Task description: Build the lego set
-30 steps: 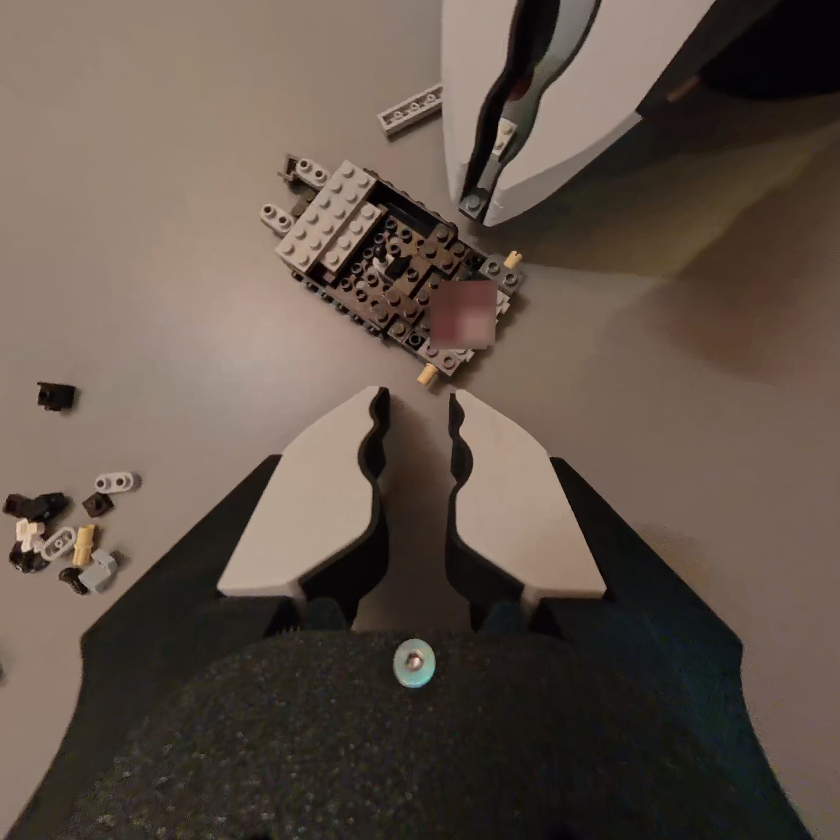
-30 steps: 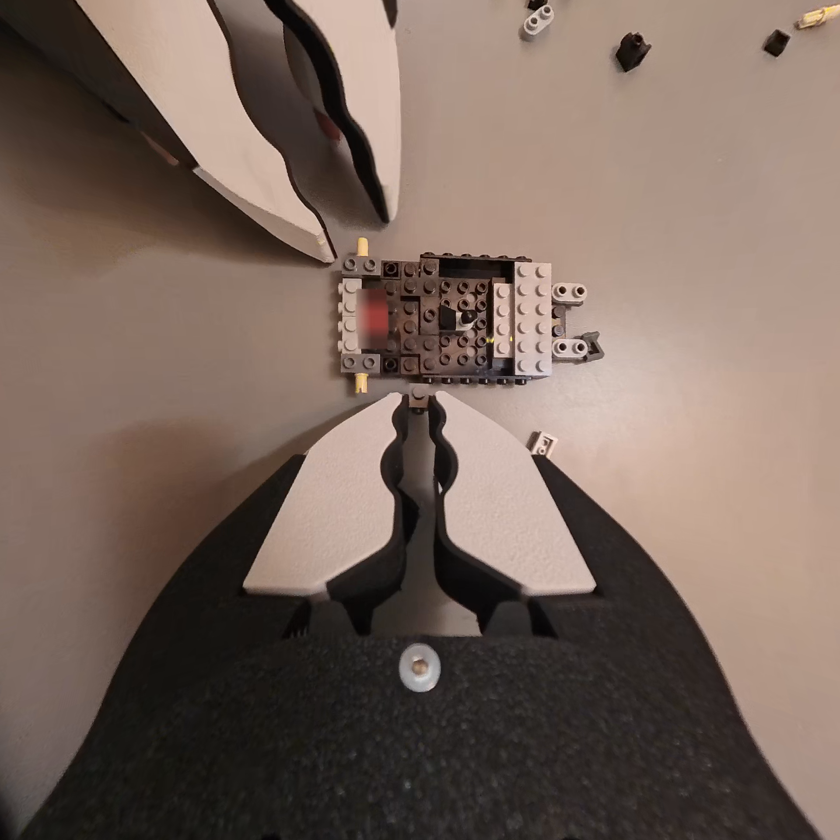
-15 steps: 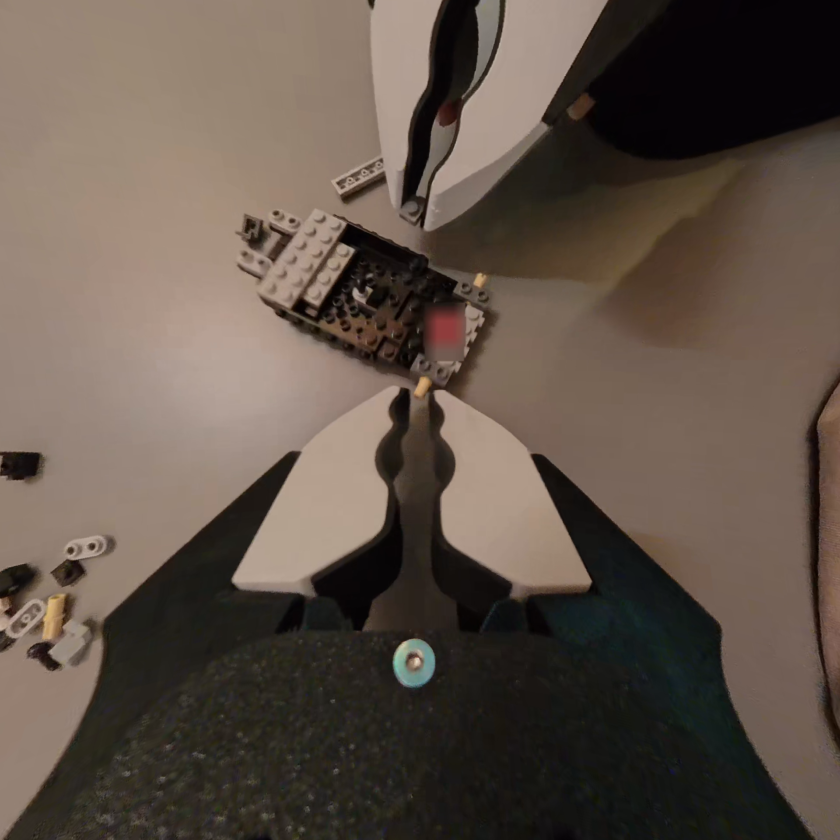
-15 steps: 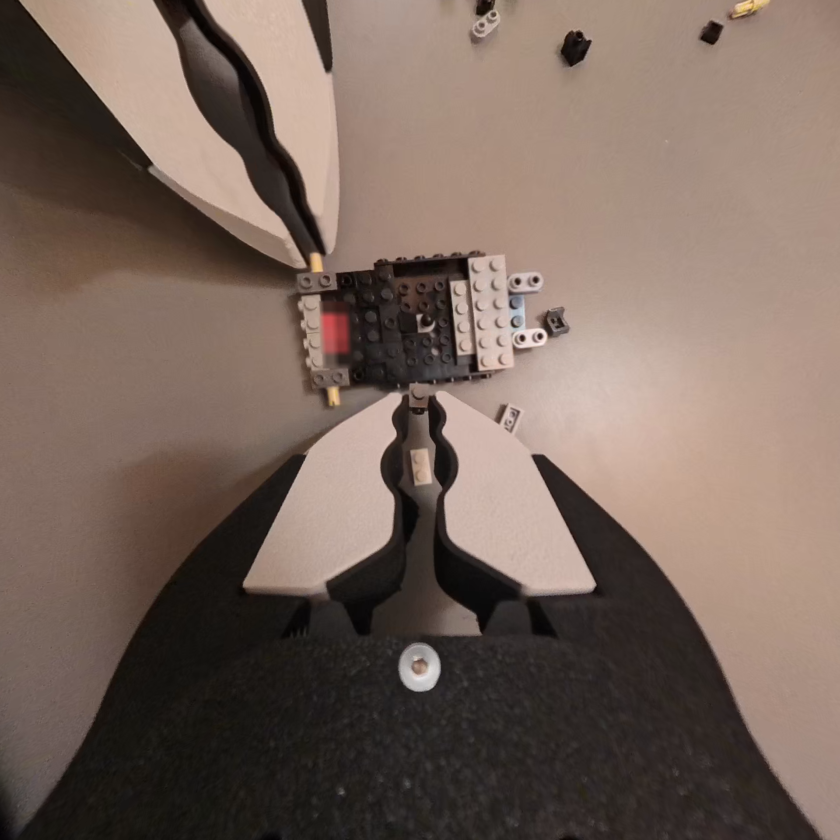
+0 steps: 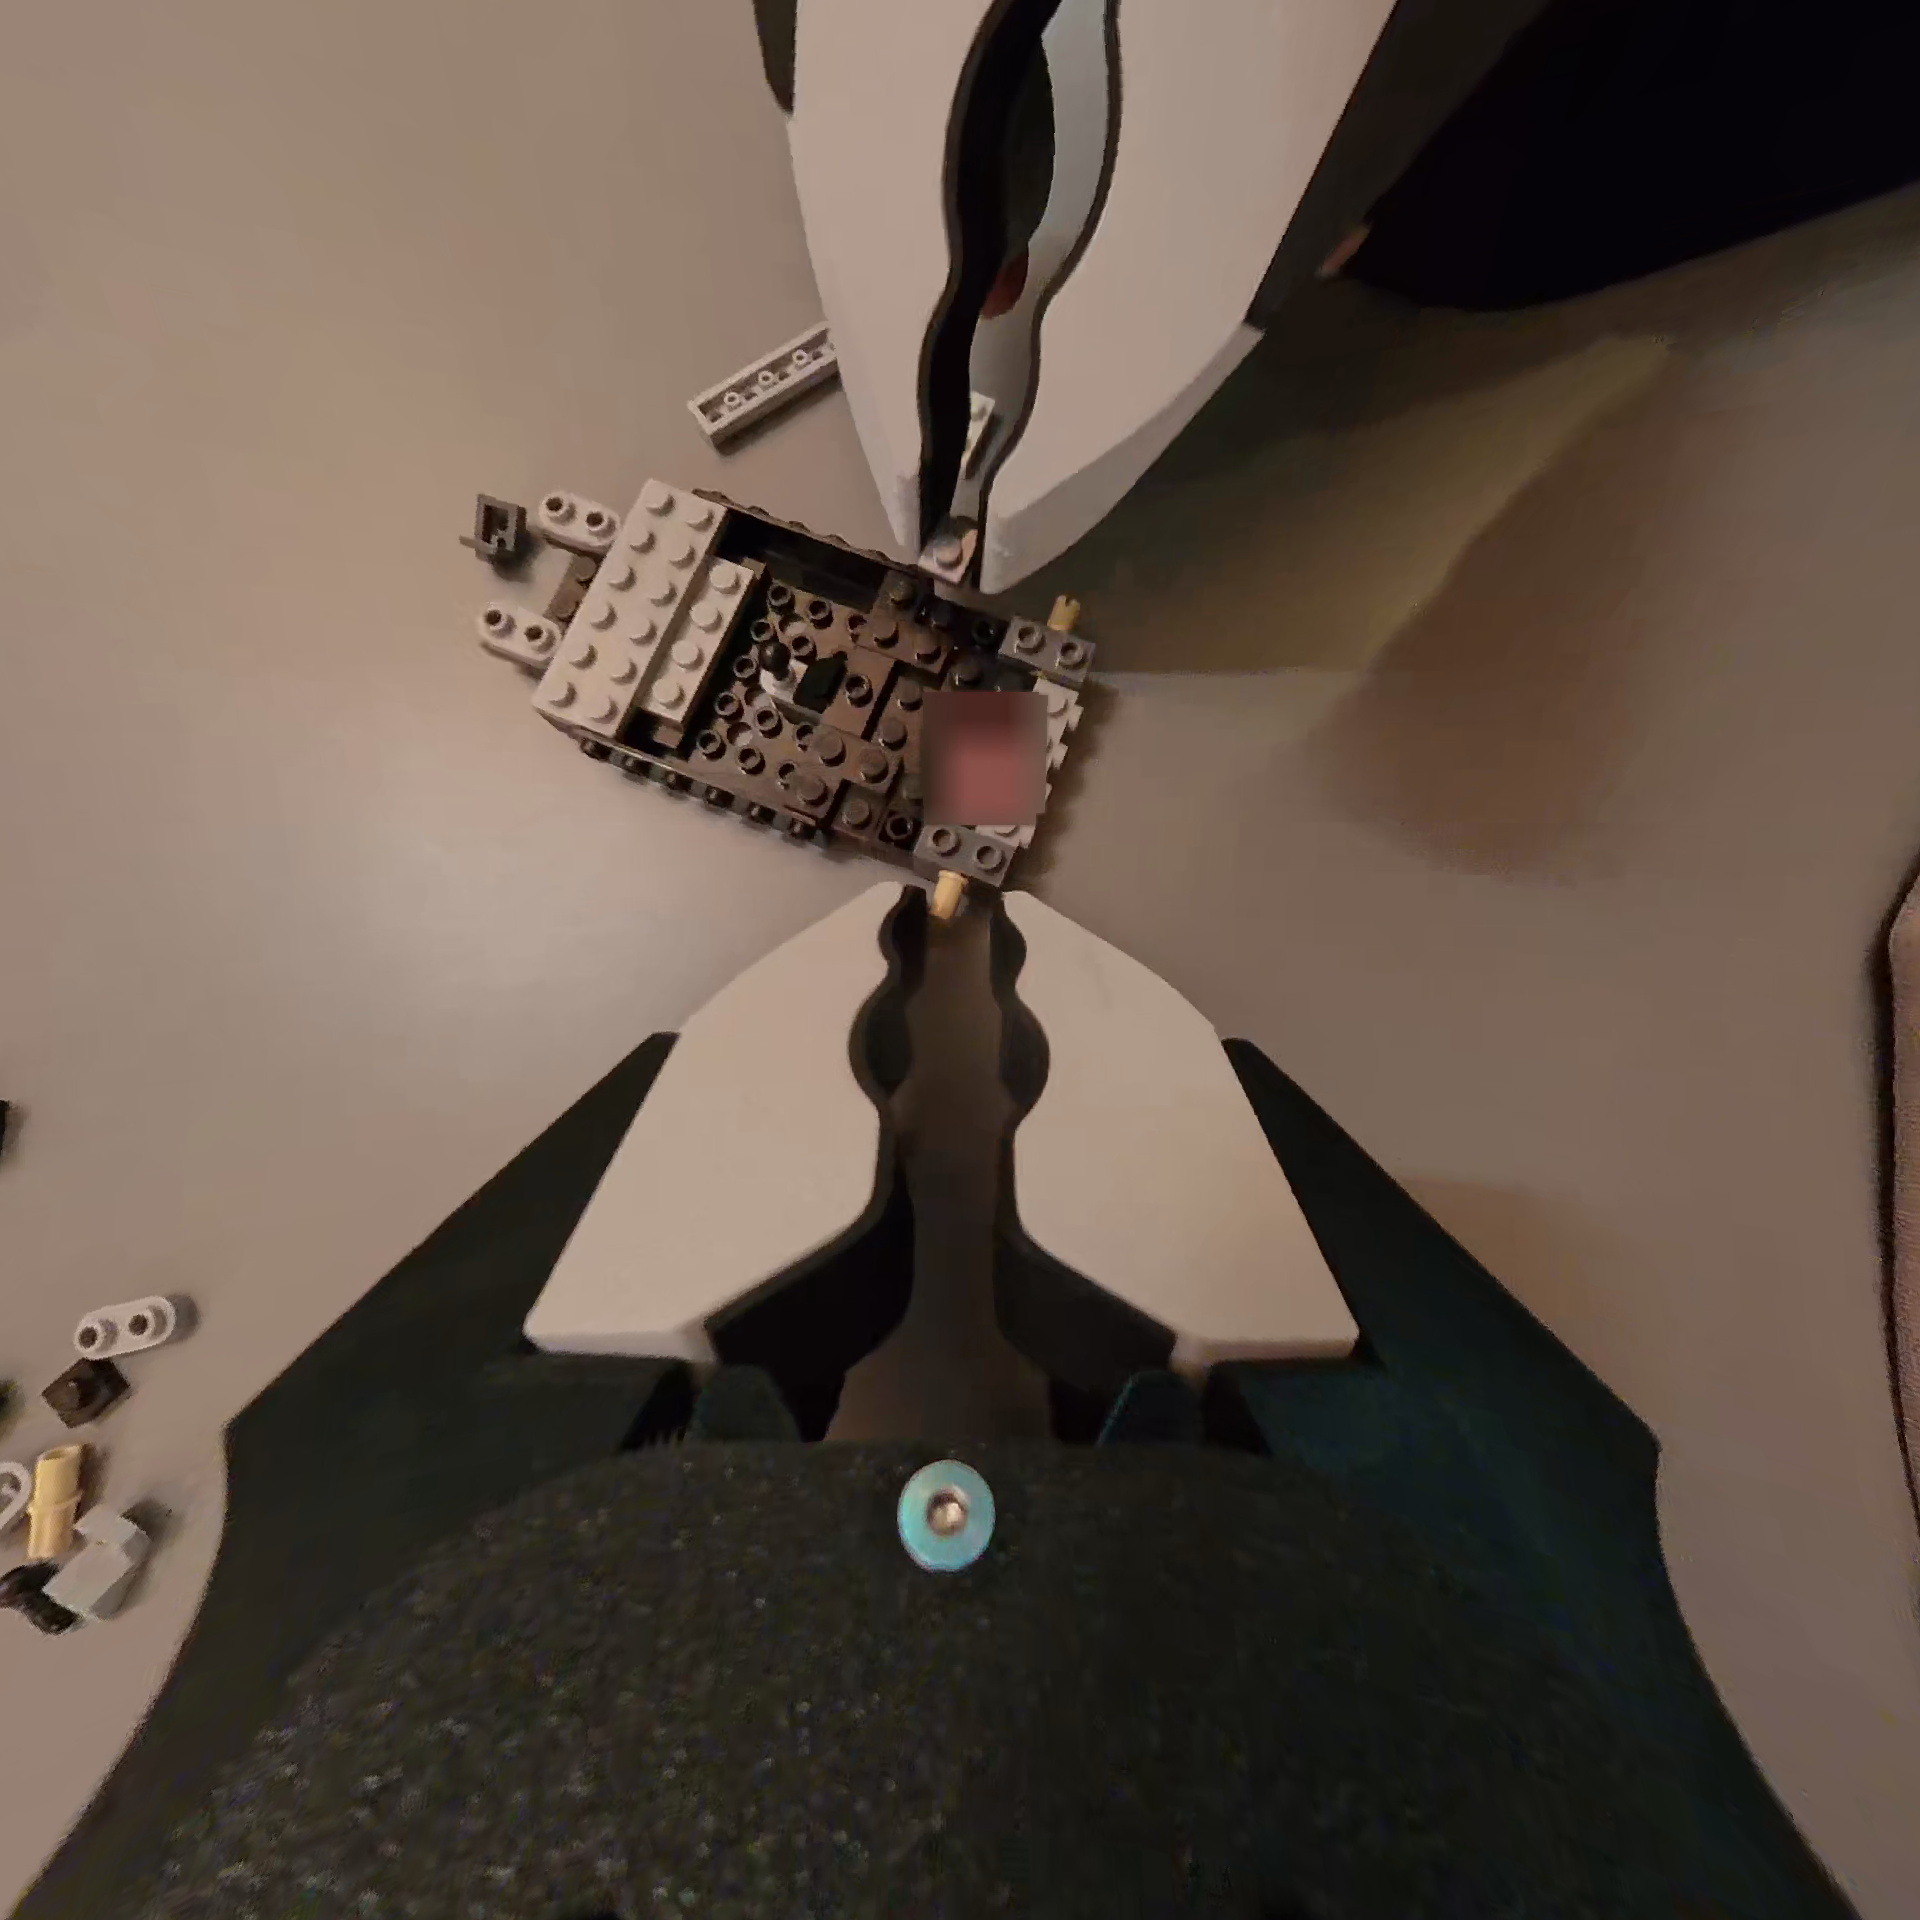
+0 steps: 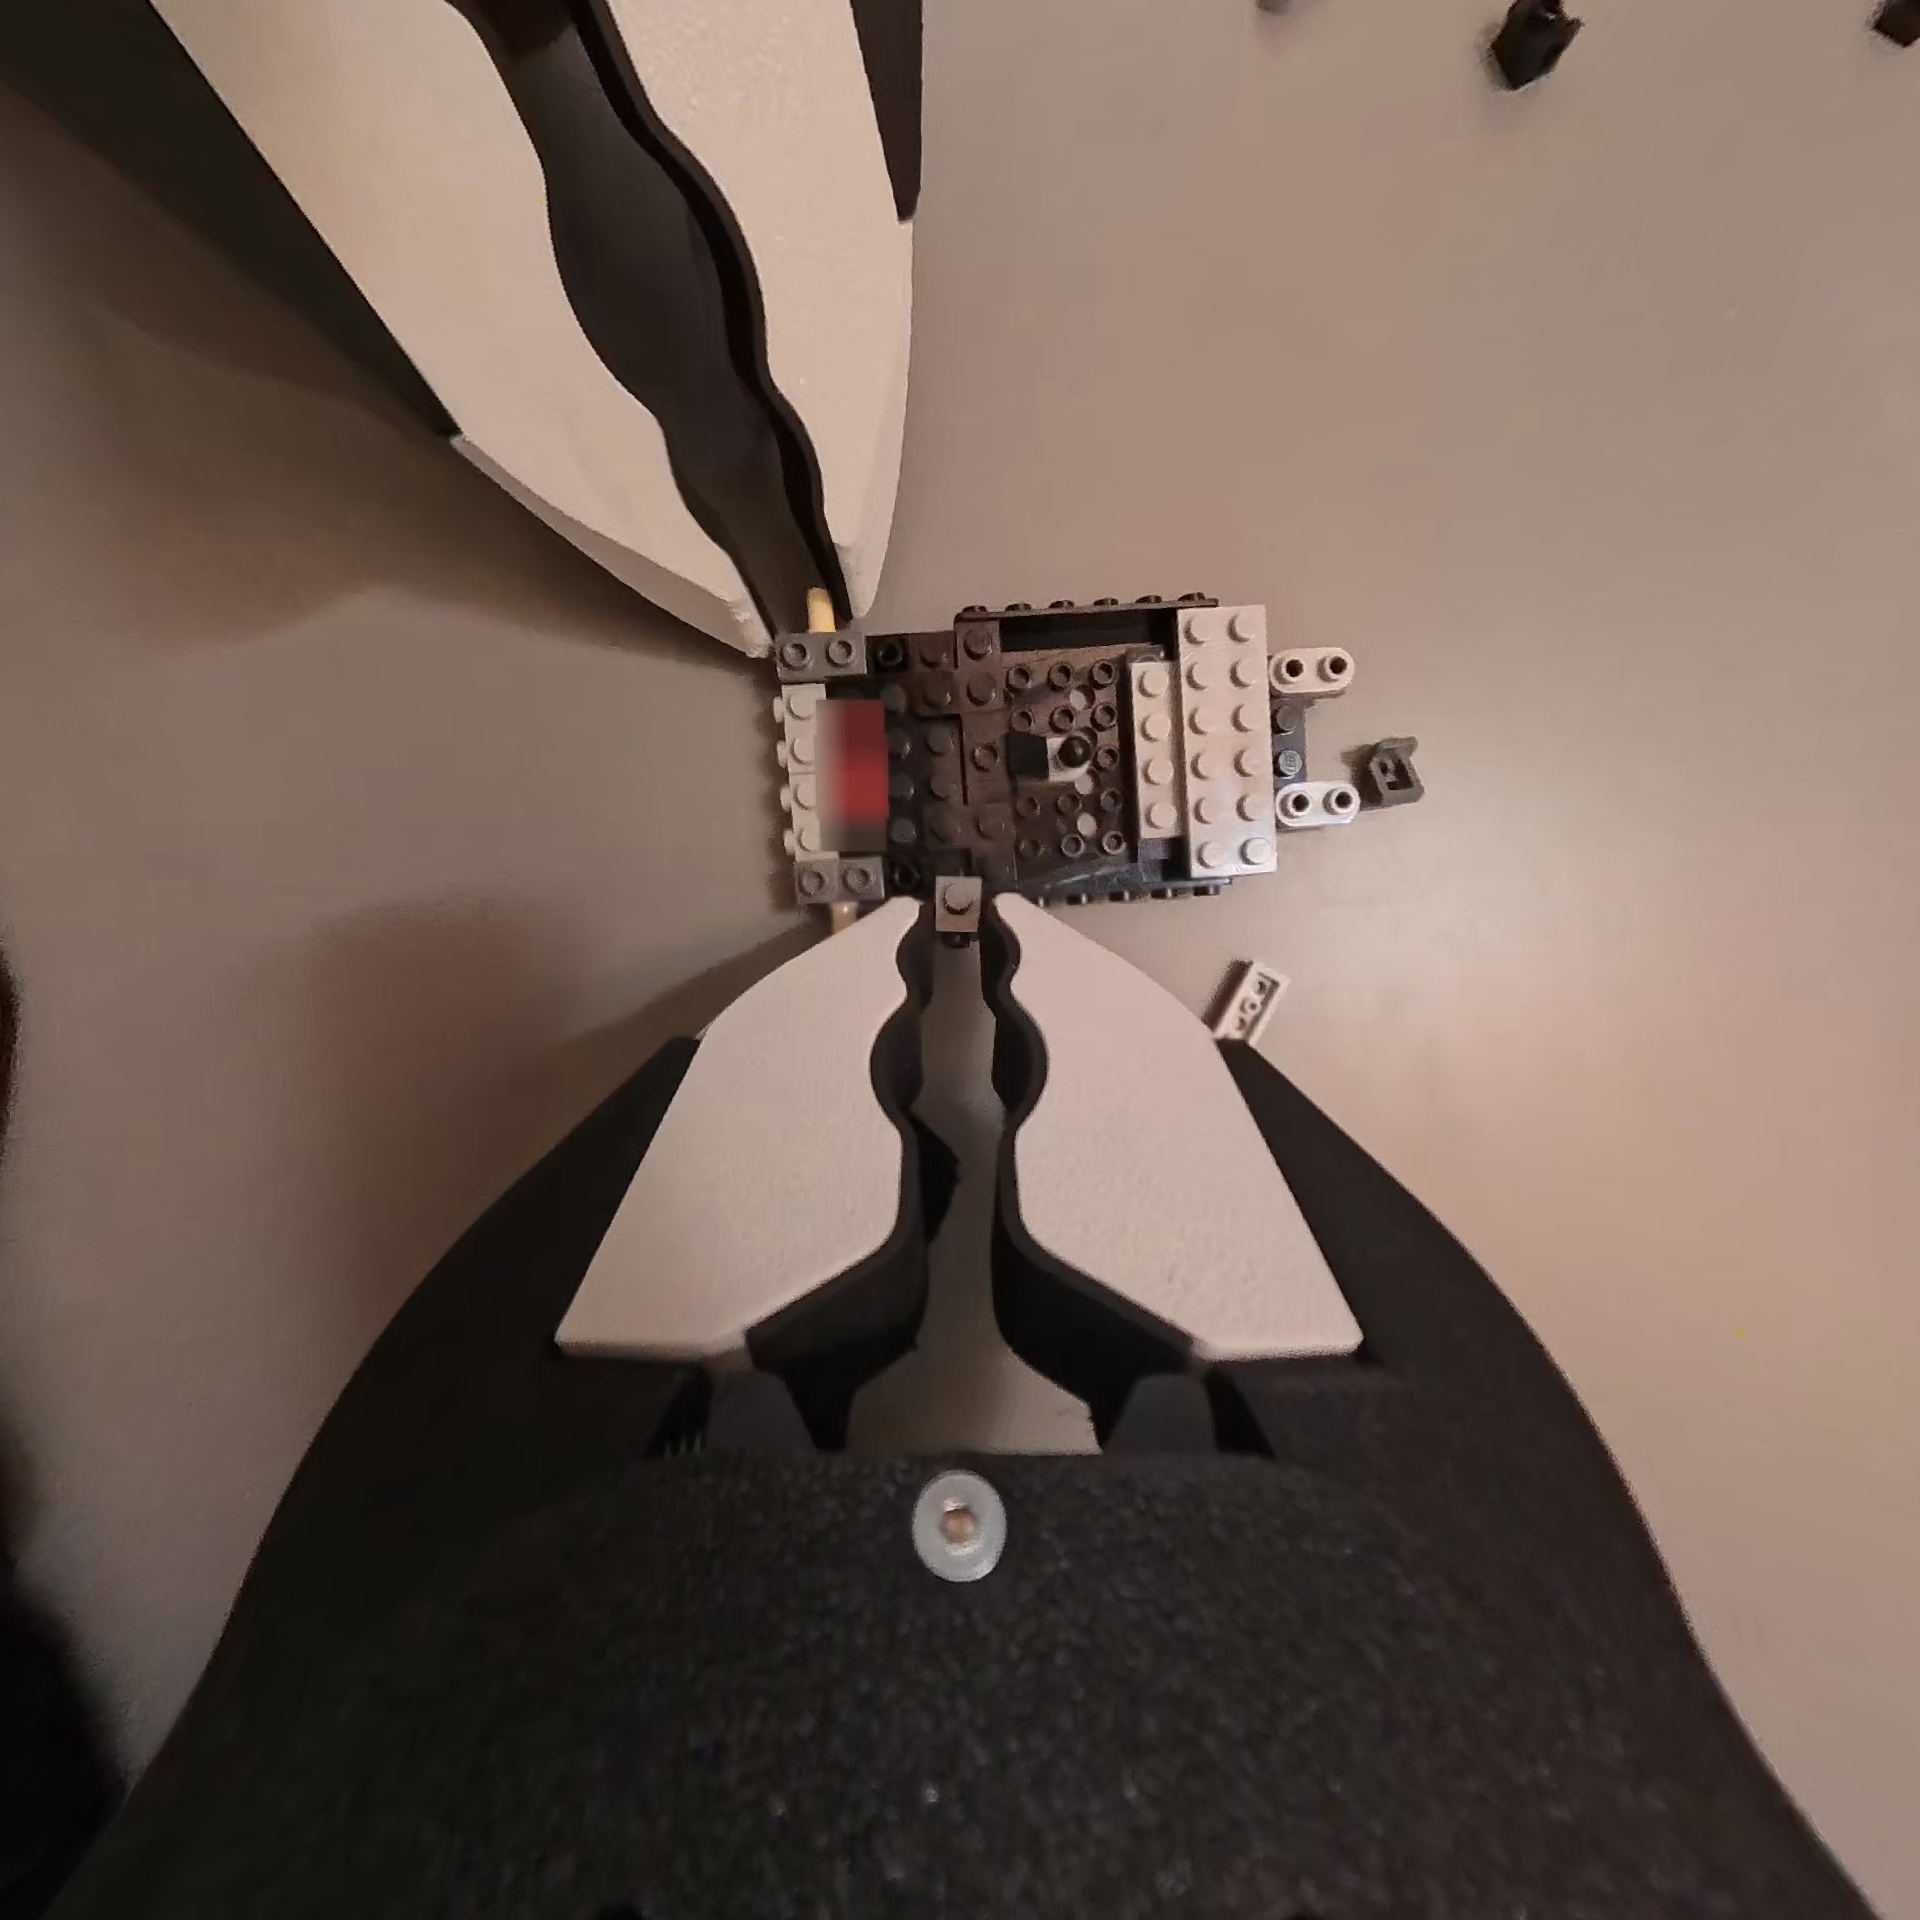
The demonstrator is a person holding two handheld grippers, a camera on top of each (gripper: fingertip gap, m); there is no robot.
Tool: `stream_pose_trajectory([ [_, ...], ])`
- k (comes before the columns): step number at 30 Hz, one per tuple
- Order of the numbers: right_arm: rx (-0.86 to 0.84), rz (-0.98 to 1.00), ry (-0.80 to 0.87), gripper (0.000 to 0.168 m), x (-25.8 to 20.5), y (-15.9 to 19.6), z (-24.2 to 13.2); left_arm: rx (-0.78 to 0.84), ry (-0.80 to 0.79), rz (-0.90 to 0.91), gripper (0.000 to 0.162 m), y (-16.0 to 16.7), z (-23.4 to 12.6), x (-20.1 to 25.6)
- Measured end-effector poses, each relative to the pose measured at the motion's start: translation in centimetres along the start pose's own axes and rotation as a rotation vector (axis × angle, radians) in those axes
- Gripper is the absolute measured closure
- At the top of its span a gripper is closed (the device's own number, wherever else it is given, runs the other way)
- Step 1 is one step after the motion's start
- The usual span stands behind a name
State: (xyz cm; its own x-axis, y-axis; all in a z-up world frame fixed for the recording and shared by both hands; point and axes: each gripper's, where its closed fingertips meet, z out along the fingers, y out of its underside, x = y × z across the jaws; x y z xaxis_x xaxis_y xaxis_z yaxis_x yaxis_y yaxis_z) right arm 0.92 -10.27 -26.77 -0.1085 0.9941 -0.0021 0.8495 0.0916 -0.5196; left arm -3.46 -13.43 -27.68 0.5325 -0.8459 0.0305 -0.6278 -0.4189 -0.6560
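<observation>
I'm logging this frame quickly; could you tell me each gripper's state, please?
Left gripper: nearly closed around the tan pin.
Right gripper: shut on a small grey piece.

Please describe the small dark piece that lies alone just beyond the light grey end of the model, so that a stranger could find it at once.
Start from the half-built model in the middle of the table and go to its end covered by light grey bricks. Past the two pale two-hole pieces sticking out there lies a dark grey clip-shaped piece. It alone there is dark, notched and unattached.
</observation>
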Motion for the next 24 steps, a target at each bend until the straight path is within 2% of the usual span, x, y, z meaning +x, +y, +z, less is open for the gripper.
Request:
stream_pose_trajectory([
  [2,-0.026,-0.012,-0.002,0.161,-0.02,-0.06,0.15,0.016,0.006,0.003,0.156,-0.13,0.05,0.16],
  [14,-0.174,-0.119,-0.024,0.16,0.19,-0.33,0.35,0.042,0.028,-0.016,0.151,0.01,-0.13,0.28],
  [24,-0.132,-0.118,-0.108,0.158,-0.22,-0.37,0.28,0.05,0.04,-0.02,0.151,-0.01,-0.13,0.44],
])
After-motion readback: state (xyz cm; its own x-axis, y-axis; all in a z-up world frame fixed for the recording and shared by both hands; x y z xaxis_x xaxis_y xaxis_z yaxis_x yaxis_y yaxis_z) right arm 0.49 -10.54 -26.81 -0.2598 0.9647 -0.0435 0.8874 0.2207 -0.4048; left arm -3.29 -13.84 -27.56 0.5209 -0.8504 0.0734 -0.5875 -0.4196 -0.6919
